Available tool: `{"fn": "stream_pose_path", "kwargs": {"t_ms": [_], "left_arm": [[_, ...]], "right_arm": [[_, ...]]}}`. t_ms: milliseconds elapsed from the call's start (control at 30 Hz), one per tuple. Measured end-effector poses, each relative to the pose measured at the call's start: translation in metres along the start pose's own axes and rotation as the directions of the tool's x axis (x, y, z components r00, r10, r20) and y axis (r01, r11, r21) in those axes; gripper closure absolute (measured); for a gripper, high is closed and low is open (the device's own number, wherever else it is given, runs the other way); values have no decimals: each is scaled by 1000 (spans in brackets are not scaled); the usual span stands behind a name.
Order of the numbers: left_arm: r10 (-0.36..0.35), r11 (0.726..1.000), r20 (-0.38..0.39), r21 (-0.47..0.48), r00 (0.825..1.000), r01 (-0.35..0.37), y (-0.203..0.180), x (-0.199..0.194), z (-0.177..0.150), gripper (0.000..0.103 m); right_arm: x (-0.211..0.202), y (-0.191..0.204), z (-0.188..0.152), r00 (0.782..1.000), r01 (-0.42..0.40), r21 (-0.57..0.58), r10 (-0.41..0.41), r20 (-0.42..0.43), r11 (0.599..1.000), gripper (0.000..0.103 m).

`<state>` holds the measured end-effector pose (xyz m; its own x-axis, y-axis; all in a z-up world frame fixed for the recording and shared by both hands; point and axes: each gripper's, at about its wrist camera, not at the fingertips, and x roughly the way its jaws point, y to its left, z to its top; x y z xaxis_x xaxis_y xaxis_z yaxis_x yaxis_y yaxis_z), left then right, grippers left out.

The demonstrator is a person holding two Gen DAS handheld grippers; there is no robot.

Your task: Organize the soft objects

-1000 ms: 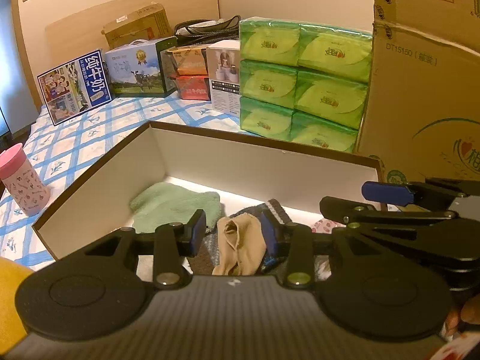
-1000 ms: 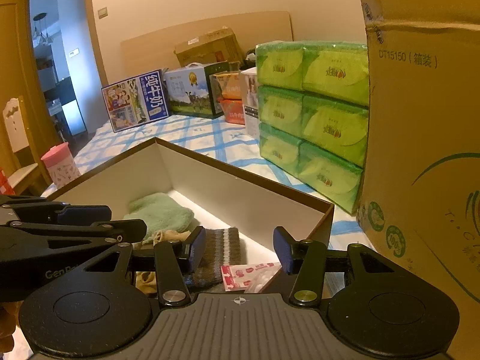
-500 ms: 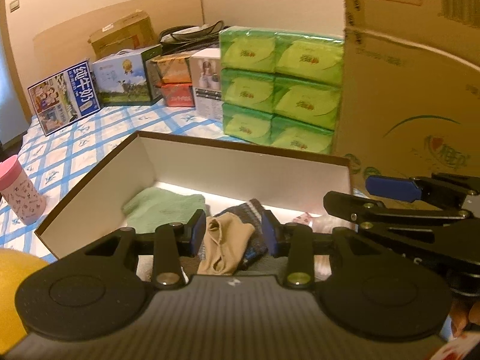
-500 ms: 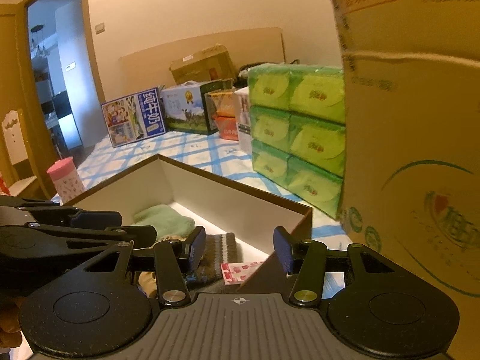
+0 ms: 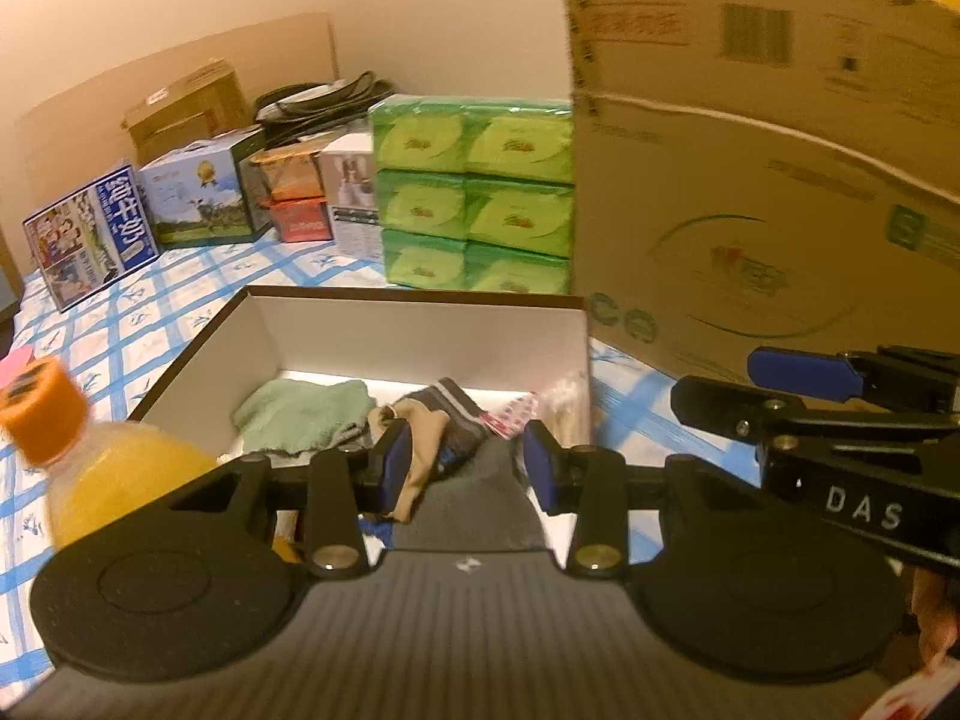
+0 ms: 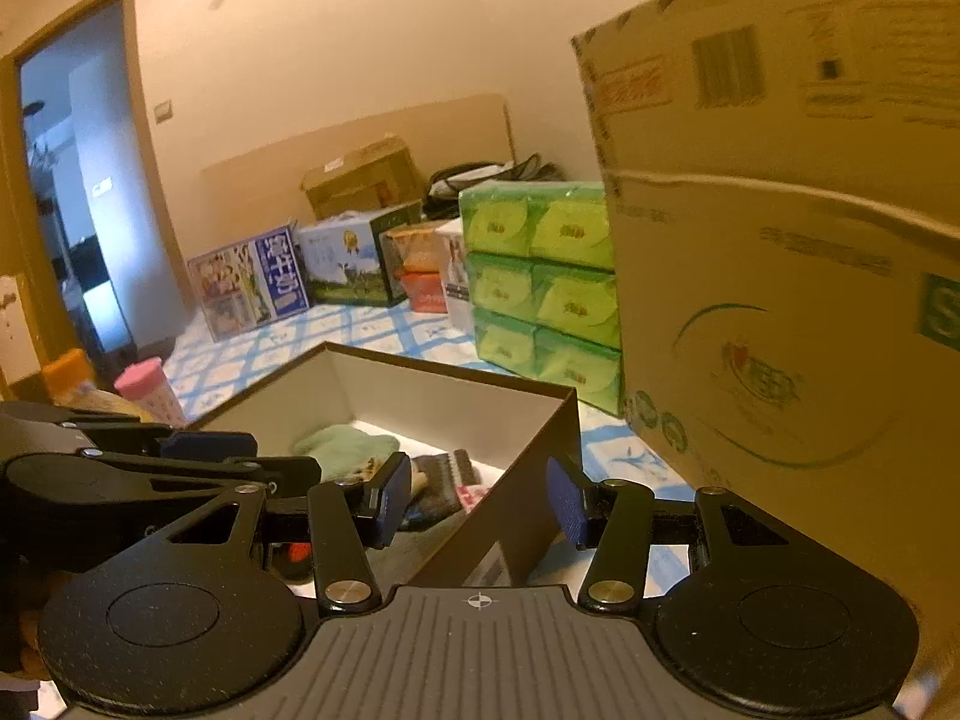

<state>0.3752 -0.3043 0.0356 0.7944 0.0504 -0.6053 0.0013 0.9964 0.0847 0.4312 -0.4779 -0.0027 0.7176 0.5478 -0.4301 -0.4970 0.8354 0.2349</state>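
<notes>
Left tongs released, right tongs released, both empty above shoebox holding green cloth, socks.

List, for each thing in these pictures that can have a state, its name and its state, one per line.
Left gripper: open, nothing gripped.
Right gripper: open, nothing gripped.
Shallow box: lid off, holding soft items.
Green cloth: crumpled, lying in the box.
Beige sock: bunched up, lying in the box.
Juice bottle: capped, upright.
Large cardboard carton: closed, upright.
Tissue packs: stacked, wrapped.
</notes>
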Motion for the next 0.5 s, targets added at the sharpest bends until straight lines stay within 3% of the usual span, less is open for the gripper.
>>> {"fn": "stream_pose_path", "kwargs": {"t_ms": [200,500], "left_arm": [[-59,997,17,44,998,59,8,-48,-17,64],[-140,987,64,91,988,134,52,-120,-39,62]], "right_arm": [[-47,28,-7,999,37,36,-38,28,999,53],[-110,85,-15,995,60,93,-67,73,994,52]]}}
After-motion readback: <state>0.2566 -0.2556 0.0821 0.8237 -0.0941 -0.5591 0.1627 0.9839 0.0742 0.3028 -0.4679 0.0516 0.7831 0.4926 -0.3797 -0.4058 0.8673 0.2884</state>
